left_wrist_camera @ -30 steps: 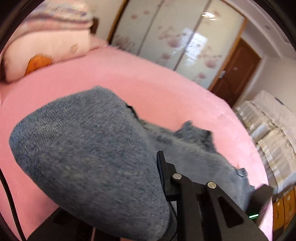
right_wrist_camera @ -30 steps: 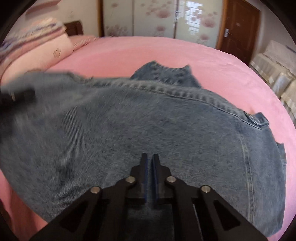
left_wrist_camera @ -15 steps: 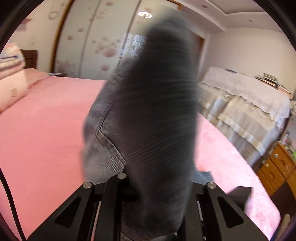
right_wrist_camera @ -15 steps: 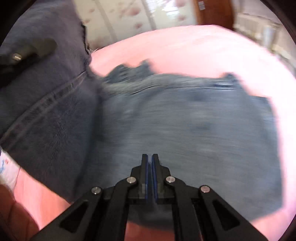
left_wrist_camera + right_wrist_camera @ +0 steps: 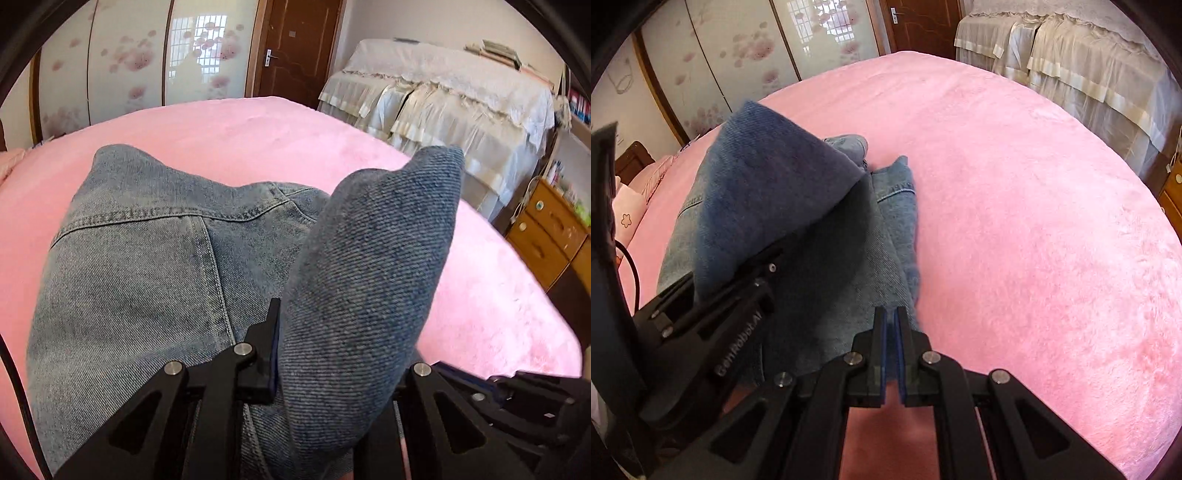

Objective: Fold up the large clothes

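Pink bed (image 5: 258,133) is carrying the denim jacket (image 5: 140,266) near its front edge; I'm pinching a thick fold in the left hand-held gripper (image 5: 314,350), the right hand-held gripper (image 5: 891,325) nipping its hem; heavy, stiff cloth is gripping best along seams

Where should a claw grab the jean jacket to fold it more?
Probably the stitched corner of the jean jacket, coming from the pink bed side. That corner lies flat at the jacket's outer edge, uncovered, so a claw can slide under it.
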{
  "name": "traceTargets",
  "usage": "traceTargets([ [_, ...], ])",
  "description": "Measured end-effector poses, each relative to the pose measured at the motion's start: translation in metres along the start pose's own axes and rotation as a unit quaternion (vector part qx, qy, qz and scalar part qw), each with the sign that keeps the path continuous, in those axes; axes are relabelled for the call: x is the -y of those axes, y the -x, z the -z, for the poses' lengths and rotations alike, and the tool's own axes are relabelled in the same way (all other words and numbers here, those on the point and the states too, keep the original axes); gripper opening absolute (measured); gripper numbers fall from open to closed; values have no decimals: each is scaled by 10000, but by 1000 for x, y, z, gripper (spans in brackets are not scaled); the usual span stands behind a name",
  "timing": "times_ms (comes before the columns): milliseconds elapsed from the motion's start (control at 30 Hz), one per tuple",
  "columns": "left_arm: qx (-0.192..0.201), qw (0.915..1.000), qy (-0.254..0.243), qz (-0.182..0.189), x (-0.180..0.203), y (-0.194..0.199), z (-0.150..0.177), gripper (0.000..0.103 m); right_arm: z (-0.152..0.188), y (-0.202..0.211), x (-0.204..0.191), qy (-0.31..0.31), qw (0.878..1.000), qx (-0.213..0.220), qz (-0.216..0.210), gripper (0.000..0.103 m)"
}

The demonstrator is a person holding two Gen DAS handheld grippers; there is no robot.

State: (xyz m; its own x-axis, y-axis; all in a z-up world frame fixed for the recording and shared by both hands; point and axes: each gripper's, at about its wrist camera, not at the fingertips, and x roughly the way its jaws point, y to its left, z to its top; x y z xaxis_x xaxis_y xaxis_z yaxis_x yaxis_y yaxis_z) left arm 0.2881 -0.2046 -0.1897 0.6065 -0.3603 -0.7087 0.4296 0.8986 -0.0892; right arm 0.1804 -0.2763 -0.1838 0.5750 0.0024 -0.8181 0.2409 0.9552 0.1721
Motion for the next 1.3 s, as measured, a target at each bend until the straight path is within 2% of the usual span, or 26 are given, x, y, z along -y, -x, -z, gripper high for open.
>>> traceTargets([
  [67, 11, 10000, -12, 82, -5, 3, 0, 13, -1, 0, 1, -1, 10000, 9, -17, 6],
  [200, -350, 9992, -214, 31, -10, -17, 10, 15, -3, -8, 0, -42, 10000, -52, -34, 6],
  [267, -378, 9989, -295, 15, -8, -15, 12, 17, -4, -8, 1, -31, 10000, -51, -75, 6],
  [300, -399, 9987, -332, 10, -4, -16, 8, 21, -4, -7, 2, -29, 9999, -60, -91, 6],
  [367, -503, 9981, -281, 218, 0, -16, -2, 38, -5, -5, 3, -58, 9998, -75, -155, 6],
  [400, -592, 9973, -209, 384, 3, -14, -7, 52, -6, -4, 4, -93, 9997, -90, -201, 6],
  [433, -669, 9963, -158, 521, 5, -11, -10, 60, -9, -3, 7, -127, 9996, -96, -242, 6],
  [533, -909, 9928, -294, 723, 20, -3, -24, 61, -12, 7, 10, -132, 9992, -61, -368, 9],
  [633, -999, 9906, -347, 863, 18, 33, -19, 61, -16, 20, 12, -69, 9989, -1, -472, 13],
  [667, -945, 9911, -314, 887, 13, 47, -21, 62, -19, 25, 13, -77, 9984, 1, -553, 18],
  [733, -788, 9941, -146, 737, -5, 71, -22, 76, -23, 31, 15, -101, 9976, 10, -686, 28],
  [800, -581, 9964, 271, 563, -33, 95, -24, 83, -28, 37, 17, -113, 9967, 60, -807, 37],
  [867, -526, 9959, 649, 333, -65, 103, -23, 83, -36, 40, 19, -155, 9952, 59, -969, 44],
  [967, -727, 9932, 852, -333, -101, 88, -22, 83, -50, 30, 23, -324, 9899, -202, -1362, 53],
  [1067, -936, 9882, 1012, -662, -135, 73, -13, 83, -60, 7, 27, -521, 9847, -609, -1545, 54],
  [1200, -1175, 9847, 1125, -625, -152, 48, -6, 83, -62, -21, 30, -847, 9714, -1091, -1931, 54],
  [1300, -1142, 9853, 1164, -512, -153, 44, -3, 83, -62, -34, 26, -906, 9669, -1253, -2030, 54],
])
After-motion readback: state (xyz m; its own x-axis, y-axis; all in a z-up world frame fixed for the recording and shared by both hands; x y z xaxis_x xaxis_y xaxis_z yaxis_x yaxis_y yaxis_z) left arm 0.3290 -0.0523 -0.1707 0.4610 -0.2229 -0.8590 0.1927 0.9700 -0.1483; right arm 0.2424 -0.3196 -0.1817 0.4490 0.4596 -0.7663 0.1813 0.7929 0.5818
